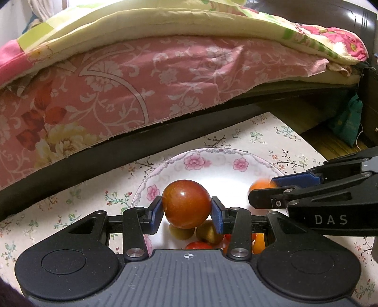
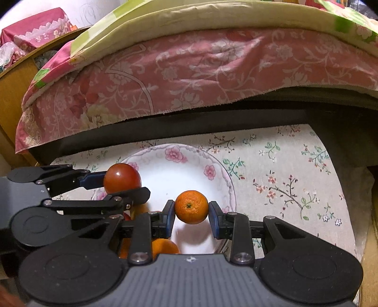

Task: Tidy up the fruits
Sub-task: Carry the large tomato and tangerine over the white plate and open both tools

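My left gripper (image 1: 186, 212) is shut on a red-brown tomato (image 1: 186, 204) and holds it above the flowered white plate (image 1: 208, 163). My right gripper (image 2: 191, 216) is shut on a small orange (image 2: 191, 207) over the same plate (image 2: 179, 170). In the left wrist view the right gripper (image 1: 262, 192) comes in from the right with the orange (image 1: 259, 184) partly hidden. In the right wrist view the left gripper (image 2: 120, 183) comes in from the left holding the tomato (image 2: 122, 177). Several small fruits (image 1: 208, 232), green, red and orange, lie in the plate below.
The plate sits on a floral tablecloth (image 2: 283, 179). A bed with a pink flowered sheet (image 1: 132, 85) and a yellow quilt (image 2: 212, 16) stands just behind the table. A wooden cabinet (image 2: 14, 94) is at the far left.
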Motion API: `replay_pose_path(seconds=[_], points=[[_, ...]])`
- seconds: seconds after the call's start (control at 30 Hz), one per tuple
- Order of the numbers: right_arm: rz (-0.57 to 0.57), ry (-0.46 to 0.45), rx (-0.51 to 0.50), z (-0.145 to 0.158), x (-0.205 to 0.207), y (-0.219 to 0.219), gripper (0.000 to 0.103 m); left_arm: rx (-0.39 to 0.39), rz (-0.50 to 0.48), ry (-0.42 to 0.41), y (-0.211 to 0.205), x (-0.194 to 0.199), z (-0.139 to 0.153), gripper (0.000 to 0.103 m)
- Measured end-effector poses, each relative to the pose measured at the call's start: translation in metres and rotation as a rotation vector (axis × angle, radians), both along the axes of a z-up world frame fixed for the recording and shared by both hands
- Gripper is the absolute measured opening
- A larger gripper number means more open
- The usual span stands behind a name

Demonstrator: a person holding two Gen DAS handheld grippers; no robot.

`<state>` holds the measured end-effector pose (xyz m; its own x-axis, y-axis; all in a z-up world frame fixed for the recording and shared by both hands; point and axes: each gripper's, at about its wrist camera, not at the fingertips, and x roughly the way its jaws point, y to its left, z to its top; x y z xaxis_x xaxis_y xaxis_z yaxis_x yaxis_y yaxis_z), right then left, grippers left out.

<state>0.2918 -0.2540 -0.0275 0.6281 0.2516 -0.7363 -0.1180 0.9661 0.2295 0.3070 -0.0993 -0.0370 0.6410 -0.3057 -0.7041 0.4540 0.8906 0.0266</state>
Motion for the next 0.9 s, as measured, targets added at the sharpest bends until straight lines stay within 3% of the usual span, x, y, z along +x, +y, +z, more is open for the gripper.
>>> replay_pose_path(seconds=[0.27, 0.57, 0.9], points=[[-0.014, -0.003, 0.010, -0.001, 0.001, -0.002, 0.035, 0.000, 0.004, 0.010, -0.001, 0.002, 0.000, 0.051], [-0.034, -0.014, 0.014, 0.005, -0.002, -0.005, 0.036, -0.004, 0.007, -0.013, 0.000, 0.001, 0.010, 0.062], [-0.023, -0.024, 0.019, 0.020, -0.019, 0.002, 0.039, -0.034, 0.022, -0.018, 0.026, -0.029, 0.041, 0.062]])
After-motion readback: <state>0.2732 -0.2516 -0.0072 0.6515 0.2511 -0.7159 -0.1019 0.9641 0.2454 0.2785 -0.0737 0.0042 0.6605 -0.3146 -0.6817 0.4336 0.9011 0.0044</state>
